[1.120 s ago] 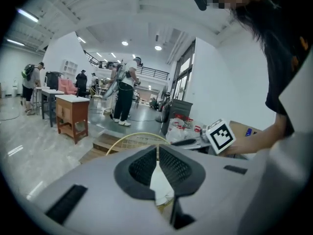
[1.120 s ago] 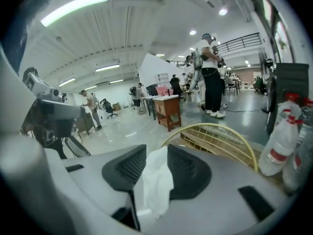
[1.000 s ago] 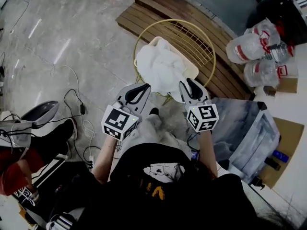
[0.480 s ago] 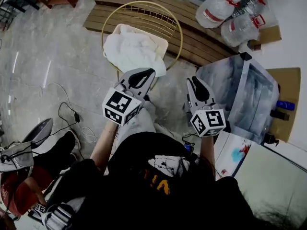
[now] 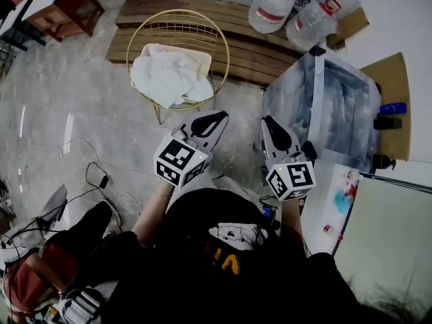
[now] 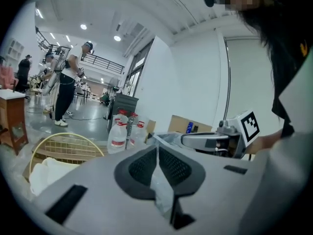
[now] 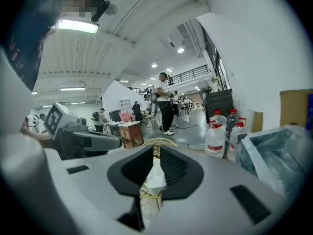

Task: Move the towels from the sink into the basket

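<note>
Turn toward sink (image 5: 337, 106), just ahead-right of my right hand-held gripper (image 5: 266, 121); its jaws have just been closing, now together, nothing between. Left hand-held gripper (image 5: 217, 117) pressed together, empty. Towels (image 5: 169, 76) in basket (image 5: 127, 56), ahead-left. Spread jaws before reaching in.

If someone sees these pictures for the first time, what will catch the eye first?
The heap of white towels in the round gold wire basket, at upper left of the head view, stands out first. Then come the marker cubes on the left hand-held gripper and right hand-held gripper at centre, both empty; the right one's jaws have just been closing. The grey sink stands at right.
</note>
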### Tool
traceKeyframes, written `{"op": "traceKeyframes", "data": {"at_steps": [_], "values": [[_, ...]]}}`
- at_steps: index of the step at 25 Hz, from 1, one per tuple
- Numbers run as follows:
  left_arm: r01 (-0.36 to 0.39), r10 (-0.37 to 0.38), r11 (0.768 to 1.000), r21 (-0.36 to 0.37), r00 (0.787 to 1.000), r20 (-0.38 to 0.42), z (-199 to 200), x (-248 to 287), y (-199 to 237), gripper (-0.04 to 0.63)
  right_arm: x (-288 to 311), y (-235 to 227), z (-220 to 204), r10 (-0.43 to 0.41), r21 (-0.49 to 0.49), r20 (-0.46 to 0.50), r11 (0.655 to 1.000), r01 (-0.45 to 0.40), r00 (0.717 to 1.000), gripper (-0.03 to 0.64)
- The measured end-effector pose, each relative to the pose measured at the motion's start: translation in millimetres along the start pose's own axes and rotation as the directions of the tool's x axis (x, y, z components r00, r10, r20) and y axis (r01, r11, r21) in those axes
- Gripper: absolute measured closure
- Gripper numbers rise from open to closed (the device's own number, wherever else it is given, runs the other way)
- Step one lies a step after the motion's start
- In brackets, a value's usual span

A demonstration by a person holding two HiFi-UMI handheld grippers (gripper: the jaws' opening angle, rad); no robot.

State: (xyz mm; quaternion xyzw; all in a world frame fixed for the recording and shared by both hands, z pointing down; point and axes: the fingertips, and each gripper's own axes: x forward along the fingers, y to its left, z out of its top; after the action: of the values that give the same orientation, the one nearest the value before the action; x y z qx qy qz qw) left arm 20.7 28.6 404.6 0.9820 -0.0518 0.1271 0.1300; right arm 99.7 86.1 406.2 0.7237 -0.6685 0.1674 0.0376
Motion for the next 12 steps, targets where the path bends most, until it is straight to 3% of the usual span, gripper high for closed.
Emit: {"op": "traceKeyframes", "data": {"at_steps": [6,12], "values": [[0.113,-0.112,0.992,0.053,0.993,-0.021,16,-8,-17,0.575,-18,6,10,-0.107,0.038,0.053,0.994,0.106,0.993,0.592],[0.242,-0.238,0.964,0.108,0.970,-0.050,14,-32,-21,0.575,-18,26,9,-0.233,0.066,0.102,0.972,0.227,0.967,0.603]]}}
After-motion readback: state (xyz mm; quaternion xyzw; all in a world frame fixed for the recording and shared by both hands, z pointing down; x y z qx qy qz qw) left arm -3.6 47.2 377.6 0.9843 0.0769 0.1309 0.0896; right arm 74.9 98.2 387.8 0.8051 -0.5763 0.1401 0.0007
